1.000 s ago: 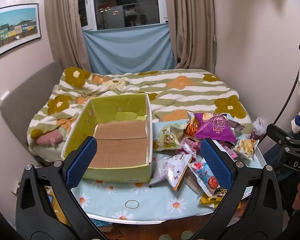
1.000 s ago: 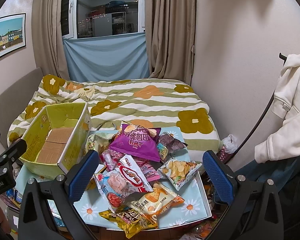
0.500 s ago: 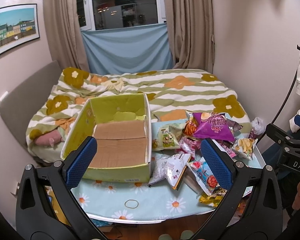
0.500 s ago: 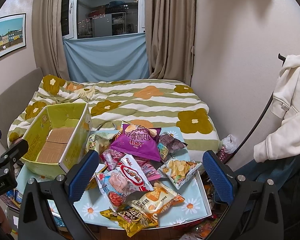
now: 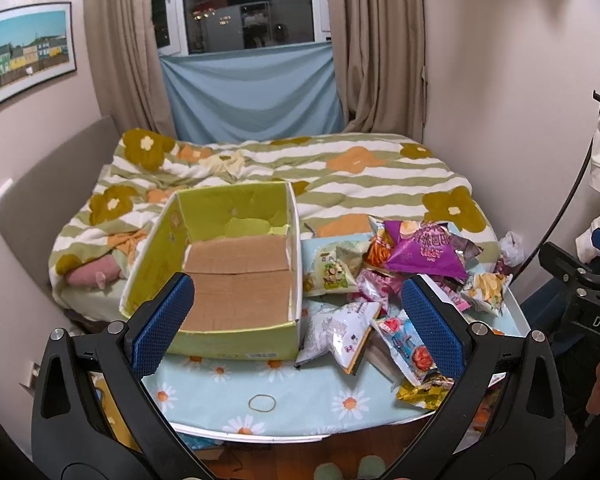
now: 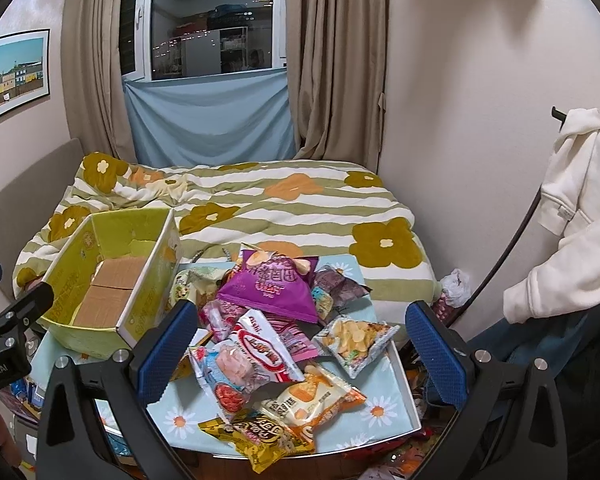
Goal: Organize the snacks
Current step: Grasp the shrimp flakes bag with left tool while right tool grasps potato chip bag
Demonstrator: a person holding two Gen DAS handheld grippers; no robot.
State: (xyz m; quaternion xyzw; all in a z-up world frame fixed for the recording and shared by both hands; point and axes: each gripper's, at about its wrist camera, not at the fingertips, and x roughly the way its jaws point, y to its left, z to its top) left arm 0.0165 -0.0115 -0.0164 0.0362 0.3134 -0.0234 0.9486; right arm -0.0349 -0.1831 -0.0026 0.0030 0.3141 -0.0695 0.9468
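An empty yellow-green cardboard box [image 5: 236,280] with a brown floor sits on the left of a daisy-print table [image 5: 260,400]. It also shows in the right wrist view [image 6: 112,284]. A pile of snack bags lies to its right, with a purple bag [image 5: 424,252] on top and a white bag [image 5: 340,332] nearest the box. In the right wrist view the purple bag [image 6: 272,284], a red-and-white bag [image 6: 260,352] and an orange bag [image 6: 308,400] show. My left gripper [image 5: 296,328] is open and empty, above the table's near side. My right gripper [image 6: 300,352] is open and empty over the pile.
A bed with a striped flower quilt [image 5: 300,168] stands behind the table. A wall [image 6: 480,120] and a hanging white hoodie [image 6: 572,208] are on the right. A rubber band [image 5: 262,403] lies on the table's front edge.
Both grippers have drifted only slightly; the scene in the left view has shifted a little. Nothing was taken hold of or let go.
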